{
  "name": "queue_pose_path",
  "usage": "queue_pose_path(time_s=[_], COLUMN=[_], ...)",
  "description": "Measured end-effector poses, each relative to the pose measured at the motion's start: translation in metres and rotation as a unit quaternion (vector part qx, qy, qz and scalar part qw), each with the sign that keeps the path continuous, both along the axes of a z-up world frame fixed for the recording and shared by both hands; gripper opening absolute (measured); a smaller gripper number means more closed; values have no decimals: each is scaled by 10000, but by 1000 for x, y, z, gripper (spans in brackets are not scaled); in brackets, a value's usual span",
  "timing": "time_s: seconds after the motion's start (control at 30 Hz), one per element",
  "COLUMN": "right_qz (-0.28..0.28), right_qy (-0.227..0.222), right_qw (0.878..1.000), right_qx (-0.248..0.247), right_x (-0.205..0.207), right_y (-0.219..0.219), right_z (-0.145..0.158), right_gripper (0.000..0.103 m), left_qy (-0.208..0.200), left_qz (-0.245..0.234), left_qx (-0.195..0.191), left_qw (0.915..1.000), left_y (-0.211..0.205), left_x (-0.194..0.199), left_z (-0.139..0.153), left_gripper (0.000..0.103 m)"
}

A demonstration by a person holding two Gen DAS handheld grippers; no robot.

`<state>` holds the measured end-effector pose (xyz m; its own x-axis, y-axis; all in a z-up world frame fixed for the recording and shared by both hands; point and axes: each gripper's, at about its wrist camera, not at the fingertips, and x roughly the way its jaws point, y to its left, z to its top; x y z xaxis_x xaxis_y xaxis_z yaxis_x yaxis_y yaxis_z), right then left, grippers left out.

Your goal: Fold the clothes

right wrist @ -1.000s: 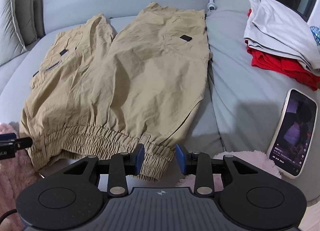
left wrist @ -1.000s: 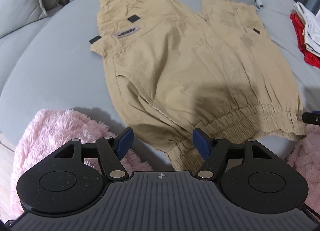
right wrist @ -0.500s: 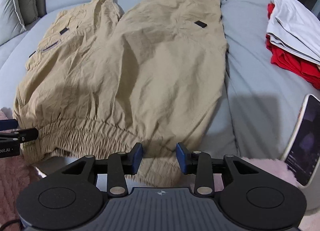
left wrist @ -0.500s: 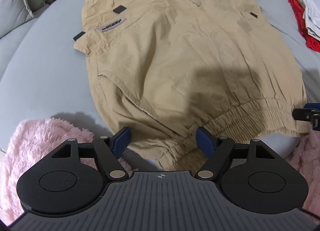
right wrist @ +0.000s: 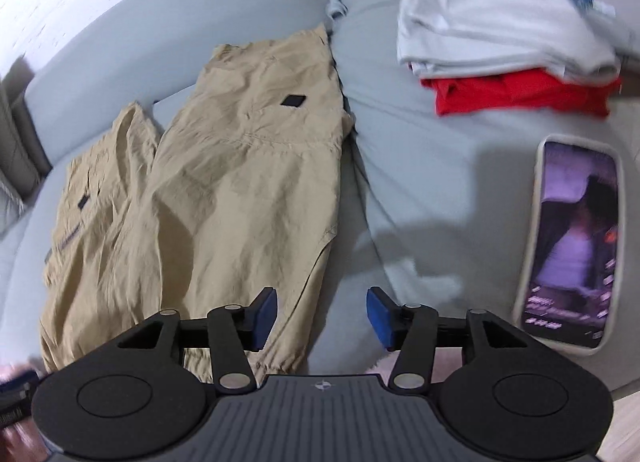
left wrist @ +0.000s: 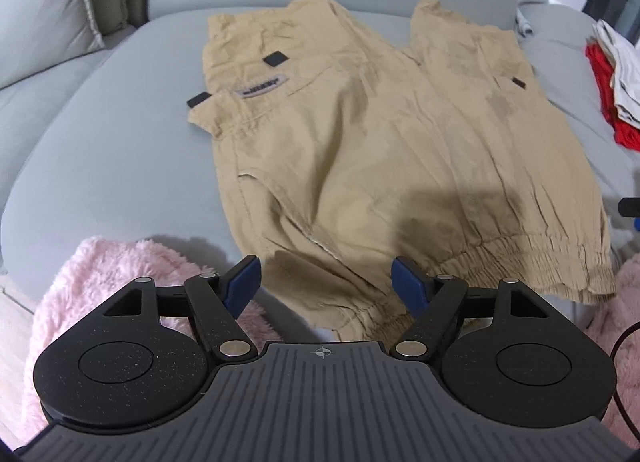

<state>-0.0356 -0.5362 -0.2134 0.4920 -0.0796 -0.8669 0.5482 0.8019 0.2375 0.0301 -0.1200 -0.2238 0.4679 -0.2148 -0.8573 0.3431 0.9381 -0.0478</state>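
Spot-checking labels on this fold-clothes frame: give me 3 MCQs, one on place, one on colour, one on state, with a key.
1. Where does the phone lie?
A. On the sofa, to the right of the khaki trousers
B. On top of the trousers
C. On the pink blanket

2. What colour is the garment under the folded white garment?
A. Blue
B. Red
C. Green

3. How is the left claw?
A. Shut on the waistband
B. Shut on a cushion
C. Open, with the elastic hem below it

Key:
1 A: the phone rests on the grey sofa cushion, apart from the trousers' right edge.
2 B: the red garment shows beneath the white one.
3 C: the blue pads stand wide apart and press on no cloth.
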Motion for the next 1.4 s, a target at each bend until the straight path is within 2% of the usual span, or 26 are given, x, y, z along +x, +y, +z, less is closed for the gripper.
queue_pose_path(time_s=[0.03,0.13,0.33,0.4,0.43,0.47,0.53,0.57,0.63,0.7,0.77,0.83,0.9,0.97,1.0,1.17,1.2,1.27,1.3,1.37,1.4], right_qz=[-145,-348,-466,-606,-603,-602,-672,-738,-656,-338,69,418,989,1599,2116,3581,4004,4564,4892,4969,4894], right_qy=[37,89,134,38,-5,-49,-149,-132,-128,-62,-28,-96,-252,-415,-555,-613,-497,-184,147,317,258], right_qw=[9997,9984,9986,9978,9977,9976,9968,9969,9975,9947,9858,9762,9567,9356,9179,8807,8659,8440,8311,8328,8456], right_qx=[210,431,216,277,299,326,400,217,-225,-966,-1680,-2128,-2727,-3121,-3311,-3039,-2955,-2812,-2641,-2420,-2116], right_x=[5,13,23,23,23,23,22,24,30,45,63,74,90,109,123,144,141,136,132,130,127], right_y=[-3,-4,1,-3,-5,-6,-8,-6,3,29,60,82,120,162,200,296,320,342,351,348,339], right_z=[-8,-23,-37,-38,-37,-36,-31,-24,-11,10,29,41,57,69,74,55,41,16,-4,-15,-13], right_gripper=[52,51,51,42,28,4,1,1,1,1,1,1,1,1,1,1,1,3,5,18,24], left_qy=[7,15,15,27,43,66,52,11,-83,-112,-43,26,24,-5,-8,14,24,64,94,122,119], left_qz=[14,0,0,48,77,116,203,224,281,425,646,845,1010,1206,1300,1836,1924,2106,2191,2239,2226], left_qx=[12,52,87,26,-13,-58,-142,-170,-186,-160,-243,-438,-602,-789,-891,-1235,-1253,-1293,-1324,-1370,-1403], left_qw=[10000,10000,10000,10000,10000,9999,9997,9996,9994,9989,9976,9955,9931,9896,9875,9752,9733,9690,9666,9649,9647], left_y=[1,1,1,5,7,10,18,22,29,35,46,59,72,89,98,145,152,166,174,182,185], left_x=[0,-1,-1,0,0,2,4,5,6,10,15,20,23,25,27,28,28,28,27,27,26], left_z=[0,2,2,5,6,9,16,19,24,26,27,30,33,38,41,45,45,44,42,41,41], left_gripper=[77,77,77,77,77,77,77,77,77,77,77,76,76,76,76,76,76,76,76,76,76])
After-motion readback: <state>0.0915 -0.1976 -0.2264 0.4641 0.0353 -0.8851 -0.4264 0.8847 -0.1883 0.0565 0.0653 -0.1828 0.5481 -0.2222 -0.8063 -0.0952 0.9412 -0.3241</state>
